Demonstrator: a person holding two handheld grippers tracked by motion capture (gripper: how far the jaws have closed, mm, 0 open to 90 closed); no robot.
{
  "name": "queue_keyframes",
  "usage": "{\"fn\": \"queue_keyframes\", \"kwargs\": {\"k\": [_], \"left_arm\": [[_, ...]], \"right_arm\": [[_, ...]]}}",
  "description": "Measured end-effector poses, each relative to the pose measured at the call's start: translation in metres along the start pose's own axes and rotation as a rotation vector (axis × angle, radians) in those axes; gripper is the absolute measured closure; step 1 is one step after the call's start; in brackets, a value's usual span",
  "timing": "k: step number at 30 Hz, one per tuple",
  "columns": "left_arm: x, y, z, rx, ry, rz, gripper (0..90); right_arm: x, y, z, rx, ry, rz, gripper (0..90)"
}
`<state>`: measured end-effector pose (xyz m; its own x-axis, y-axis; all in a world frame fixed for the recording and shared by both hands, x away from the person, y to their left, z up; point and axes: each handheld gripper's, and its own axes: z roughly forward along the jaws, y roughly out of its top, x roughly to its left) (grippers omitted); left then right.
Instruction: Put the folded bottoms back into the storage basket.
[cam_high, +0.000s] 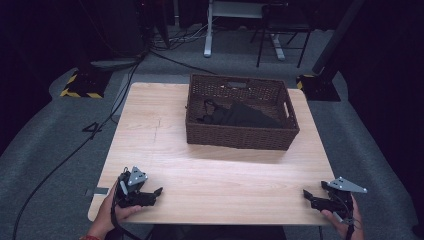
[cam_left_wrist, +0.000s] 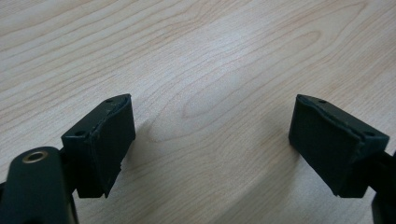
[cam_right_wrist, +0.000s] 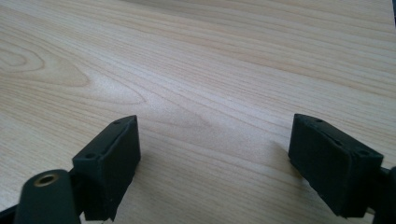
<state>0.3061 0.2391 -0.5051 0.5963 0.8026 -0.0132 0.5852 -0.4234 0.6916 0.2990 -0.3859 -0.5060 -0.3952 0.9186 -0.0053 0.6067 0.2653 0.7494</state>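
- While both tools rest low at the near edge of the wooden table (cam_high: 215, 175), the work in hand appears to be reaching for the dark cloth in the wicker basket (cam_high: 240, 135), which stands at the far side of the table, slightly right of centre.
- Near and to the left of the basket, the left gripper (cam_high: 156, 192) sits in the person's left hand (cam_high: 117, 210) with its jaws spread wide and nothing between them; the left gripper view shows bare wood grain between the two black pads (cam_left_wrist: 105, 140).
- Inside the basket lies the black garment (cam_high: 240, 116), crumpled, with a thin strap or loop at its left end.
- Near and to the right of the basket, the right gripper (cam_high: 306, 194) is likewise wide open and empty, its pads (cam_right_wrist: 114, 158) just above the wood.
- To do this well, I judge each gripper should travel forward, clear the basket's rim, then descend onto a raised fold.
- No brand, label or legible writing can be made out anywhere.
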Motion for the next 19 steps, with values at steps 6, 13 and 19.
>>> {"fn": "queue_keyframes", "kwargs": {"k": [6,13,19], "left_arm": [[-0.0001,0.0002,0.0002,0.001,-0.001,-0.001,15.0],[-0.0001,0.0003,0.0005,-0.001,-0.001,-0.001,15.0],[0.0003,0.0011,0.0011,-0.001,-0.002,0.004,15.0]], "right_arm": [[-0.0003,-0.0002,-0.0001,-0.001,0.002,-0.001,16.9],[-0.0007,-0.0004,-0.0002,-0.003,0.005,-0.004,17.1],[-0.0011,-0.0006,-0.0004,-0.004,0.007,-0.001,17.4]]}}
